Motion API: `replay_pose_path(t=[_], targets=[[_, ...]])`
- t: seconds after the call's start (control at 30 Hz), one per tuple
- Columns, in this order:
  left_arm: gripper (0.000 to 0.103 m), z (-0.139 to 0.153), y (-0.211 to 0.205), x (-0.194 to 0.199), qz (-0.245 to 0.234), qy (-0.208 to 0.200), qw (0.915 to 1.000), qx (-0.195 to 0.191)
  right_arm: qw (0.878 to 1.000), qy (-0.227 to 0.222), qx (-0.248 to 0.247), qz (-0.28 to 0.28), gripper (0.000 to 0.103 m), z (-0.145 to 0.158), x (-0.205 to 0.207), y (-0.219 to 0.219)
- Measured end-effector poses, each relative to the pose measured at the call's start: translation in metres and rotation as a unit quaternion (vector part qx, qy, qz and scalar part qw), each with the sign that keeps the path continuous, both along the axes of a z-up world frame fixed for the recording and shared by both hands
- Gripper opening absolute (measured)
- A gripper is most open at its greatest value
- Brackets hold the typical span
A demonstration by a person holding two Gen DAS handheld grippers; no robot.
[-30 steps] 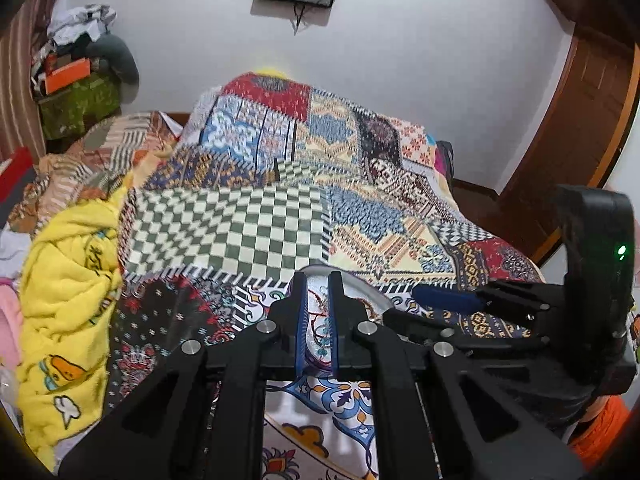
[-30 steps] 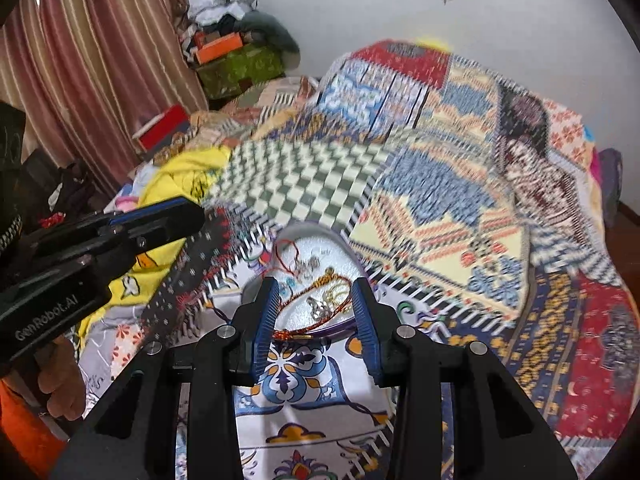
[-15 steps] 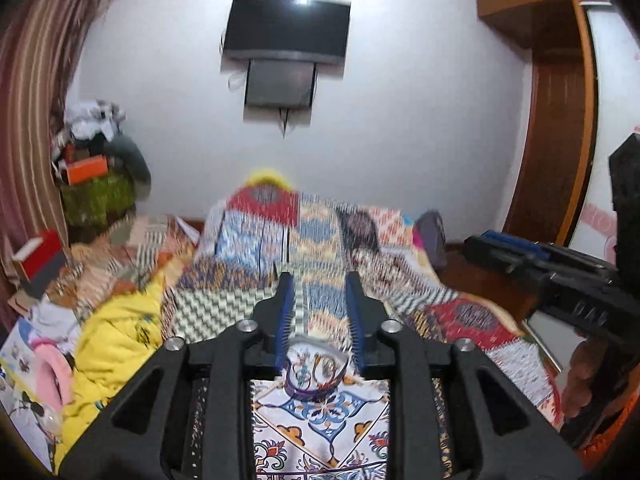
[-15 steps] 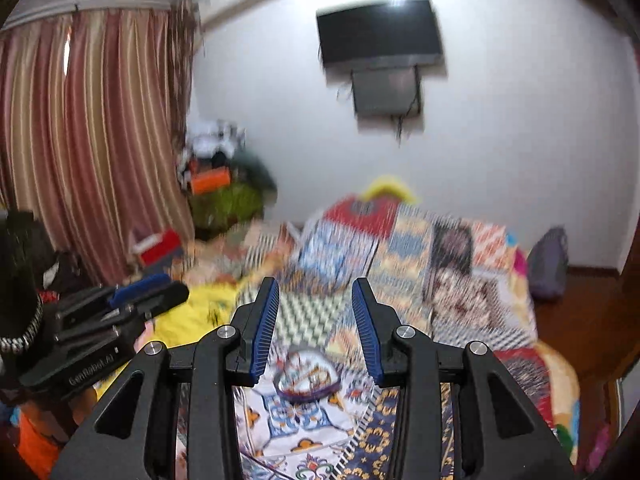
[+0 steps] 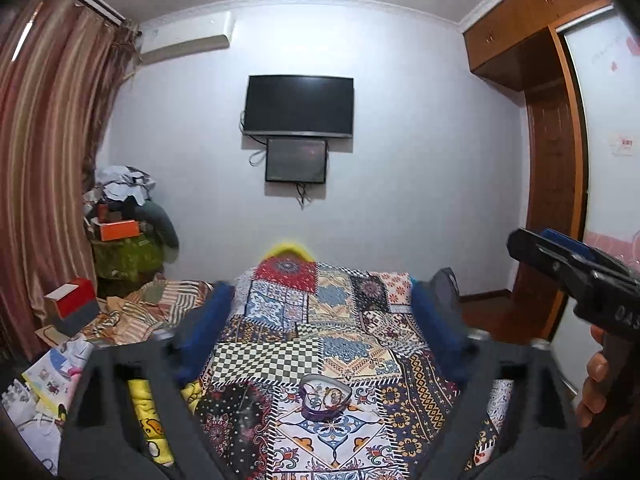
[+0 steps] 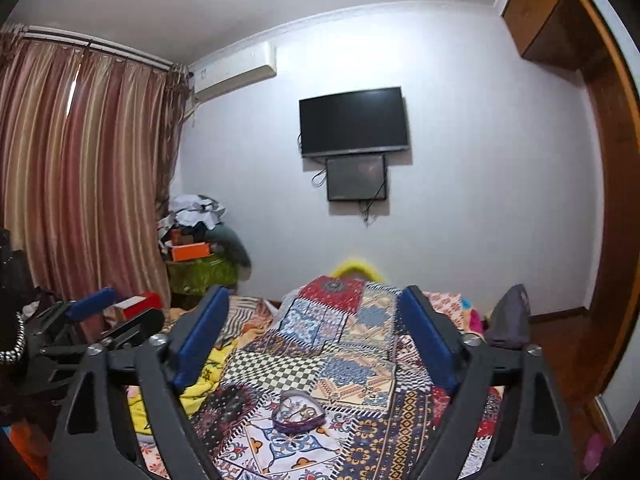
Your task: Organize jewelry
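Observation:
A small heart-shaped tray (image 5: 325, 397) with a purple rim lies on the patchwork bedspread (image 5: 320, 320) and holds several pieces of jewelry. It also shows in the right wrist view (image 6: 298, 414). My left gripper (image 5: 320, 328) is open wide and empty, held well above and back from the tray. My right gripper (image 6: 314, 330) is open wide and empty, also raised above the bed. The right gripper shows at the right edge of the left wrist view (image 5: 572, 272), and the left gripper shows at the left edge of the right wrist view (image 6: 92, 320).
A yellow blanket (image 5: 148, 420) lies left of the bedspread. Boxes and a pile of clothes (image 5: 120, 232) stand at the far left by striped curtains (image 5: 48, 160). A television (image 5: 299, 106) hangs on the far wall. A wooden wardrobe (image 5: 552, 200) stands at the right.
Both grippers have risen and pulled back from the tray, so it looks small and far below. Both have opened from nearly closed to wide open.

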State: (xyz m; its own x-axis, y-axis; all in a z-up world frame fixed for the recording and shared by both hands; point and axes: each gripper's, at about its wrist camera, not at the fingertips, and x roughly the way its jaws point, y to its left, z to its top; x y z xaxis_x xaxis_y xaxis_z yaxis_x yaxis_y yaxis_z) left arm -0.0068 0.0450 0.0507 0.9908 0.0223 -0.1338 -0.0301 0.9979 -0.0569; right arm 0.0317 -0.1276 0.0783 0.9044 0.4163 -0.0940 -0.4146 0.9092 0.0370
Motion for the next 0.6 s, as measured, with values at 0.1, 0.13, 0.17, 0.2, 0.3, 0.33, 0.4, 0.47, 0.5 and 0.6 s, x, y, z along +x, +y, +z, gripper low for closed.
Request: replay_pose_path(t=[0.1, 0.13, 0.17, 0.2, 0.3, 0.33, 0.4, 0.47, 0.5, 0.6], targets=[[0.096, 0.002, 0.002, -0.009, 0.0, -0.004, 1.0, -0.008, 1.0, -0.01, 0.006, -0.017, 0.103, 0.002, -0.004, -0.001], [0.096, 0.002, 0.003, -0.01, 0.001, -0.005, 0.9999, -0.009, 1.0, -0.013, 0.008, -0.021, 0.103, 0.003, -0.006, -0.003], [0.097, 0.002, 0.003, -0.012, 0.002, -0.006, 0.9999, -0.009, 0.999, -0.016, 0.01, -0.025, 0.103, 0.003, -0.008, -0.004], [0.097, 0.002, 0.003, -0.014, 0.003, -0.006, 0.9999, -0.008, 0.999, -0.017, 0.01, -0.027, 0.103, 0.003, -0.01, -0.006], [0.098, 0.002, 0.002, -0.017, 0.004, -0.006, 1.0, -0.004, 1.0, -0.013, 0.009, -0.025, 0.103, 0.002, -0.011, -0.006], [0.098, 0.002, 0.0, -0.019, 0.004, -0.006, 1.0, -0.003, 1.0, -0.011, 0.009, -0.024, 0.103, 0.001, -0.012, -0.006], [0.098, 0.0, -0.003, -0.022, 0.005, -0.007, 1.0, -0.001, 1.0, -0.009, 0.008, -0.023, 0.103, 0.0, -0.012, -0.006], [0.098, -0.001, -0.003, -0.023, 0.006, -0.007, 1.0, 0.0, 1.0, -0.008, 0.009, -0.022, 0.103, -0.004, -0.017, -0.01], [0.098, -0.001, -0.004, -0.023, 0.006, -0.007, 1.0, 0.0, 1.0, -0.008, 0.008, -0.021, 0.103, -0.006, -0.021, -0.011], [0.098, -0.002, -0.004, -0.025, 0.006, -0.005, 1.0, 0.0, 1.0, -0.009, 0.007, -0.021, 0.103, -0.007, -0.026, -0.012]])
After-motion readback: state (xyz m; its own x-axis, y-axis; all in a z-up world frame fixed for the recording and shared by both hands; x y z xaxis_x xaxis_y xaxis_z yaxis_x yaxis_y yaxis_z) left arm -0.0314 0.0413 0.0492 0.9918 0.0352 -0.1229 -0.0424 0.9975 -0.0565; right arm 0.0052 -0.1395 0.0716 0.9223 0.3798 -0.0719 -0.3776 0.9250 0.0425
